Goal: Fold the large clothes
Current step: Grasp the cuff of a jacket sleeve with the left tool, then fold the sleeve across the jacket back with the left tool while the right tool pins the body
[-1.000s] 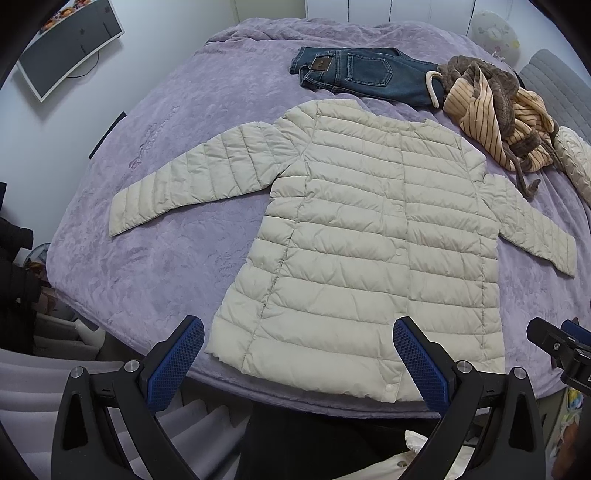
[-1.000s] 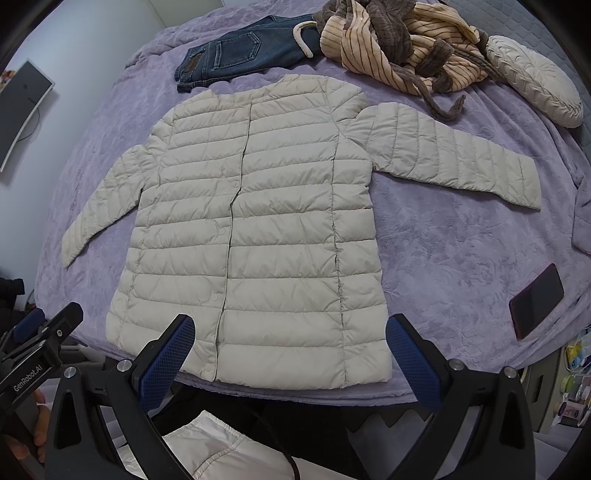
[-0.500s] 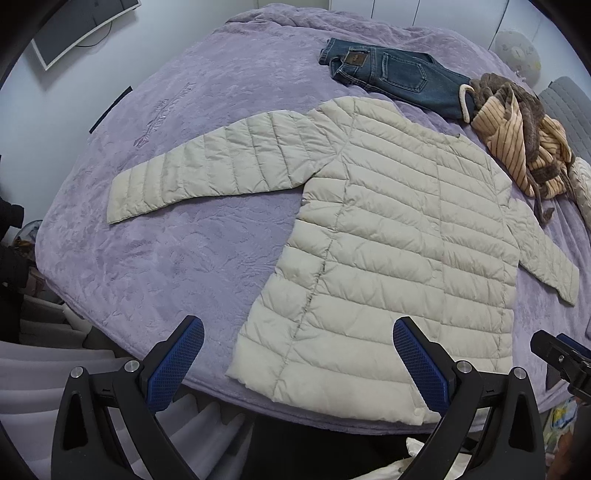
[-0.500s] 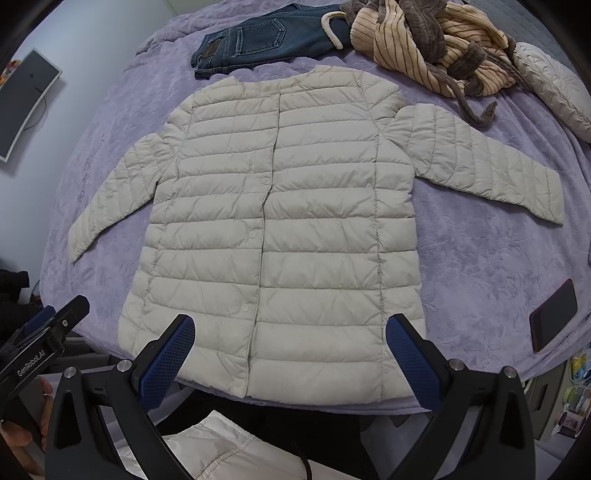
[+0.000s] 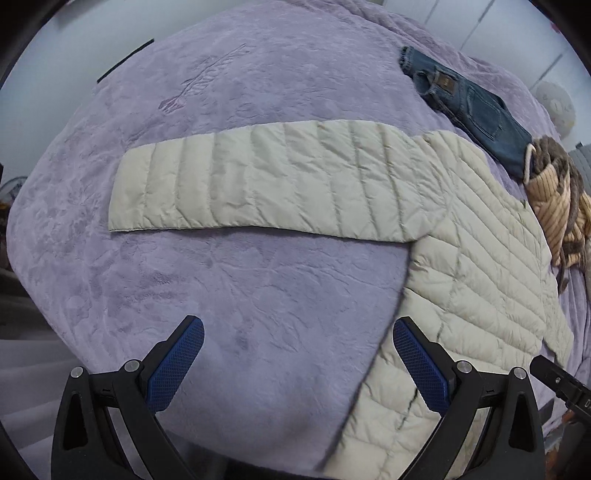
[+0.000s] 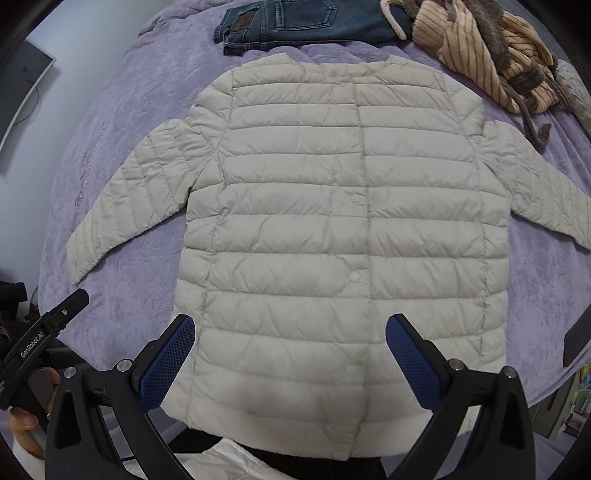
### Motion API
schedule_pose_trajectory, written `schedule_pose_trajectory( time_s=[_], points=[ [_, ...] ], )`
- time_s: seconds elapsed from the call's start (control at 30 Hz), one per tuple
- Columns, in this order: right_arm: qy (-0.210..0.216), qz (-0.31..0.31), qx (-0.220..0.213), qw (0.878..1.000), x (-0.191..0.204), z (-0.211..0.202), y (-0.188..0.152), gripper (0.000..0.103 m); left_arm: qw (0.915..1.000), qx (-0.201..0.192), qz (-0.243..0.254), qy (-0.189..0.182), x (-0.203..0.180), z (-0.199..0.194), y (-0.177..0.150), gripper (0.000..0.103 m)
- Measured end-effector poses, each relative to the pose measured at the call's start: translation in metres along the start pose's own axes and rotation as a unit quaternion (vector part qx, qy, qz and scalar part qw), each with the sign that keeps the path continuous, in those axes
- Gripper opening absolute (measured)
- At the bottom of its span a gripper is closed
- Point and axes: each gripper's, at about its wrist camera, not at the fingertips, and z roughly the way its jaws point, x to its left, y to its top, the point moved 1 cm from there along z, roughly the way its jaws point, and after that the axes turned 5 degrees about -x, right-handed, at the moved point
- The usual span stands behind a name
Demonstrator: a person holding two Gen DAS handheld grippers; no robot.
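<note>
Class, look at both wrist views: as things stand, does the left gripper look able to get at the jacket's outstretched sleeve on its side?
Probably yes. The left gripper is open and holds nothing, and the sleeve lies flat ahead of it with only bare purple blanket between them.

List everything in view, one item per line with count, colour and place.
puffer jacket: one, cream, spread flat mid-bed, sleeves out
jeans: one pair, blue, beyond the collar
striped garment: one heap, tan and brown, far right
cushion: one, pale, right edge
phone: one, dark, near right
bedspread: one, purple, under it all
monitor: one, dark, left wall
left claw: open, over bare bedspread
right claw: open, over jacket hem
</note>
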Motion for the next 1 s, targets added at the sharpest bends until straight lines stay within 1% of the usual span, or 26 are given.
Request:
schedule_pose_trajectory(
  time_s=[0.13, 0.23, 0.3, 0.43, 0.5, 0.57, 0.6, 0.67, 0.7, 0.73, 0.87, 0.93, 0.97, 1.0],
  points=[
    [0.000, -0.029, 0.000, 1.000, 0.040, 0.034, 0.025, 0.103, 0.9984, 0.008, -0.055, 0.006, 0.045, 0.030, 0.016, 0.103],
    [0.004, -0.061, 0.000, 0.998, 0.072, 0.058, 0.040, 0.103, 0.9955, 0.001, -0.094, -0.003, 0.070, 0.049, 0.023, 0.103],
    [0.008, -0.082, -0.001, 0.997, 0.091, 0.072, 0.048, 0.103, 0.9910, 0.001, -0.131, -0.026, 0.085, 0.062, 0.027, 0.103],
    [0.007, -0.111, -0.006, 0.994, 0.120, 0.095, 0.064, 0.103, 0.9766, -0.006, -0.197, -0.086, 0.103, 0.082, 0.031, 0.103],
    [0.004, -0.119, -0.015, 0.993, 0.130, 0.105, 0.073, 0.103, 0.9705, -0.013, -0.214, -0.111, 0.104, 0.089, 0.034, 0.103],
    [0.002, -0.122, -0.027, 0.992, 0.138, 0.113, 0.082, 0.101, 0.9662, -0.018, -0.223, -0.129, 0.103, 0.096, 0.037, 0.103],
    [0.004, -0.123, -0.035, 0.992, 0.141, 0.117, 0.087, 0.098, 0.9642, -0.020, -0.227, -0.136, 0.101, 0.100, 0.039, 0.103],
    [0.007, -0.125, -0.047, 0.991, 0.145, 0.125, 0.098, 0.072, 0.9610, -0.024, -0.235, -0.144, 0.100, 0.108, 0.042, 0.103],
    [0.008, -0.125, -0.045, 0.991, 0.146, 0.132, 0.103, 0.043, 0.9596, -0.027, -0.238, -0.147, 0.099, 0.112, 0.044, 0.103],
    [0.016, -0.120, -0.039, 0.992, 0.146, 0.140, 0.107, 0.029, 0.9583, -0.032, -0.243, -0.147, 0.099, 0.116, 0.046, 0.103],
    [0.041, -0.091, -0.032, 0.995, 0.142, 0.169, 0.118, 0.028, 0.9505, -0.062, -0.270, -0.141, 0.111, 0.119, 0.055, 0.103],
    [0.048, -0.088, -0.030, 0.995, 0.138, 0.180, 0.118, 0.027, 0.9501, -0.083, -0.275, -0.121, 0.116, 0.116, 0.060, 0.102],
    [0.049, -0.089, -0.032, 0.994, 0.137, 0.184, 0.117, 0.027, 0.9522, -0.092, -0.271, -0.106, 0.117, 0.114, 0.065, 0.091],
    [0.049, -0.091, -0.035, 0.994, 0.136, 0.187, 0.117, 0.027, 0.9568, -0.094, -0.262, -0.084, 0.116, 0.113, 0.069, 0.083]
  ],
)
